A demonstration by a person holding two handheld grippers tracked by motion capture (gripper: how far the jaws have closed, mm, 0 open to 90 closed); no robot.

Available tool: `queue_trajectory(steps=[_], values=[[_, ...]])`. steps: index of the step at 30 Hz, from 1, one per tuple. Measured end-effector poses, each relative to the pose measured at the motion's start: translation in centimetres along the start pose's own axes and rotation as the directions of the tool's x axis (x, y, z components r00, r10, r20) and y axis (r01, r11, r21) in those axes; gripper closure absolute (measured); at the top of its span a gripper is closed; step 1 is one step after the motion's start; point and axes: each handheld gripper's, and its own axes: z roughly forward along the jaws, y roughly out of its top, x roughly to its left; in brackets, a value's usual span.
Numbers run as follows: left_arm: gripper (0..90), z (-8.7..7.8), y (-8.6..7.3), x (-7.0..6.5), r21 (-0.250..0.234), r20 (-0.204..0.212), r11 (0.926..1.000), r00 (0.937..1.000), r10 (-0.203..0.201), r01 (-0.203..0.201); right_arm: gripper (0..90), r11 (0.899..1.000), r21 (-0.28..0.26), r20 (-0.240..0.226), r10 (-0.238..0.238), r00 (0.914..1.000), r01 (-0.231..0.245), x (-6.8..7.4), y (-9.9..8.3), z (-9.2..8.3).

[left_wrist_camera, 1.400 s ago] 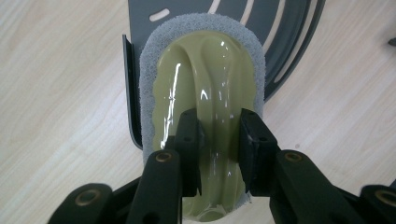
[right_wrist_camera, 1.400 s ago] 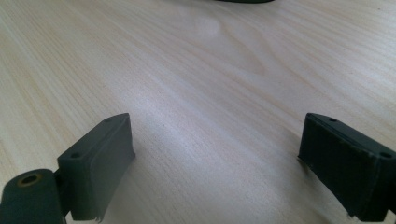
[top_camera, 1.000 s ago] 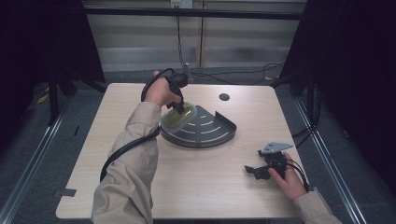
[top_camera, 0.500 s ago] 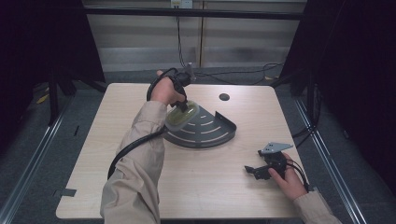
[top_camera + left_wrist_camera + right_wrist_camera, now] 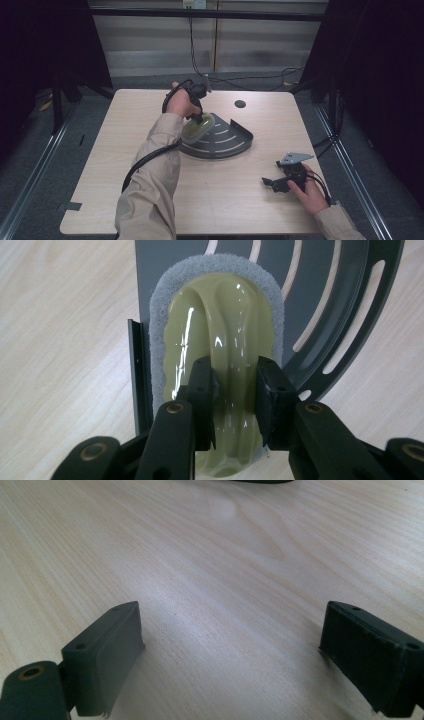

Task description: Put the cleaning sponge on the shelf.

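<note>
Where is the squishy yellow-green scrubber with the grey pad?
In the left gripper view, the yellow-green scrubber lies on the dark slotted tray, its ridge pinched by the left gripper.

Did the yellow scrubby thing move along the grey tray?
Yes. The scrubber slid a little toward the near-left edge of the slotted tray, away from the dark hole in the table, held in the left gripper.
</note>
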Motion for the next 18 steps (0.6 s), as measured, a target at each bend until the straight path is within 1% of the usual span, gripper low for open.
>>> queue_trajectory(steps=[5,16,17,18], values=[[71.4,1.2,0.0,0.3,0.011,0.001,0.9999,1.0000,0.002,-0.002,9.3,1.000,0.000,0.000,-0.002,1.0000,0.002,0.0,0.0,0.0],[71.4,2.6,-0.2,0.8,0.020,-0.001,0.9998,1.0000,0.000,0.000,9.3,1.000,-0.001,-0.001,0.000,1.0000,0.000,0.0,0.0,0.0],[71.4,2.8,-0.4,1.0,0.023,-0.010,0.9997,0.9999,0.001,-0.001,9.3,1.000,-0.001,-0.002,0.001,1.0000,-0.001,0.0,0.0,0.0],[71.4,2.8,-0.4,1.0,0.023,-0.010,0.9997,0.9999,0.001,-0.001,9.3,1.000,-0.001,-0.002,0.001,1.0000,-0.001,0.0,0.0,0.0]])
